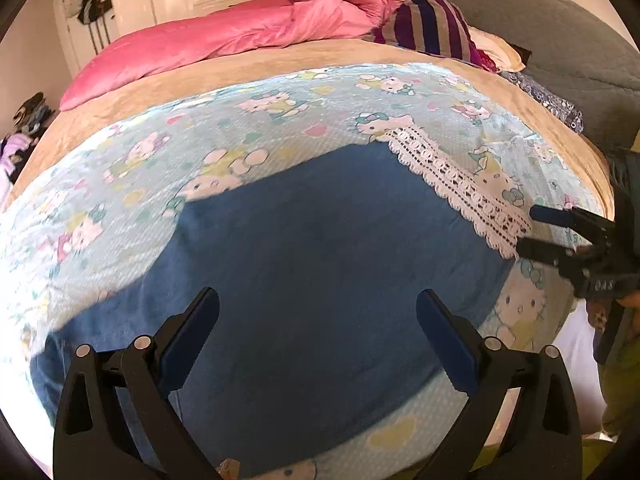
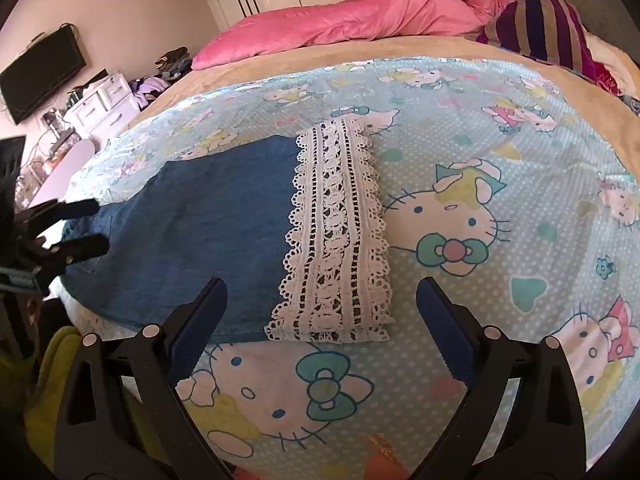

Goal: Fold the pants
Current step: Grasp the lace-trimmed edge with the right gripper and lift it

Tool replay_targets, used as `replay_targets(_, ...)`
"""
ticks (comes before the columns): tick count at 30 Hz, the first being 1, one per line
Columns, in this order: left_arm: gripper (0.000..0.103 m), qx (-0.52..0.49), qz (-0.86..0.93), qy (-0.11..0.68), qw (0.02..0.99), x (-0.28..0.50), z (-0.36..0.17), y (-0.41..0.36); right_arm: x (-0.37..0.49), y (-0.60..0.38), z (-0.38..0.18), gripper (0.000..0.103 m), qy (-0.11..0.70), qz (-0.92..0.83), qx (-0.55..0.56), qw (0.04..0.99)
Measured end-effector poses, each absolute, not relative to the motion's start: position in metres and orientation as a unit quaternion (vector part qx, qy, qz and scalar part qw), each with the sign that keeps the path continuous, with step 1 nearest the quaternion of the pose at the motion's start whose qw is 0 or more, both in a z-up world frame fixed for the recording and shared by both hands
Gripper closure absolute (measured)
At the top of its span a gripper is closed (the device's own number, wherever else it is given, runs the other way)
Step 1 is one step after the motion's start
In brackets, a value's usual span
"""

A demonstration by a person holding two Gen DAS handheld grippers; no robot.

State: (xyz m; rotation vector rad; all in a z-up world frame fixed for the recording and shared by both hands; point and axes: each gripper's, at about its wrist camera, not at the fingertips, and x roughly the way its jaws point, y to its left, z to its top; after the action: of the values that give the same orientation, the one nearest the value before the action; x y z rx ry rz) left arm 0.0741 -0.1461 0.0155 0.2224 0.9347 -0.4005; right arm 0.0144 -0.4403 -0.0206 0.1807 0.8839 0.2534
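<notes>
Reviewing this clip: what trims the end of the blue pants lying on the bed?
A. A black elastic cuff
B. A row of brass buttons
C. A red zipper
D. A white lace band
D: a white lace band runs across the end of the blue pants, which lie flat on the cartoon-cat sheet; both hand-held grippers are open and hold nothing.

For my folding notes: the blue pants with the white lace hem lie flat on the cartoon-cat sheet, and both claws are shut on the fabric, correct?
Not quite. Both wrist views show the left claw and right claw open, holding nothing. The blue pants with the white lace hem do lie flat on the cartoon-cat sheet.
</notes>
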Motion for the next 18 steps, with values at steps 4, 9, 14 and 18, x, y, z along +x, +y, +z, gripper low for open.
replay_targets(4, 0.005, 0.091, -0.213, 0.451, 0.862, 0.098, 0.014, -0.159, 0.017, -0.440, -0.025, 0.014, 0.429, 0.125, 0.092, 0.890)
replay_targets(9, 0.005, 0.096, -0.218, 0.458, 0.856, 0.129, 0.005, -0.178, 0.022, -0.440, -0.032, 0.014, 0.435, 0.127, 0.100, 0.886)
replay_targets(14, 0.005, 0.112, -0.224, 0.453, 0.856, 0.159, 0.000, -0.201, 0.026, -0.440, -0.037, 0.014, 0.442, 0.129, 0.103, 0.882)
replay_targets(18, 0.005, 0.142, -0.211, 0.445, 0.859, 0.184, -0.011, -0.214, 0.029, -0.440, -0.041, 0.014, 0.445, 0.129, 0.105, 0.880)
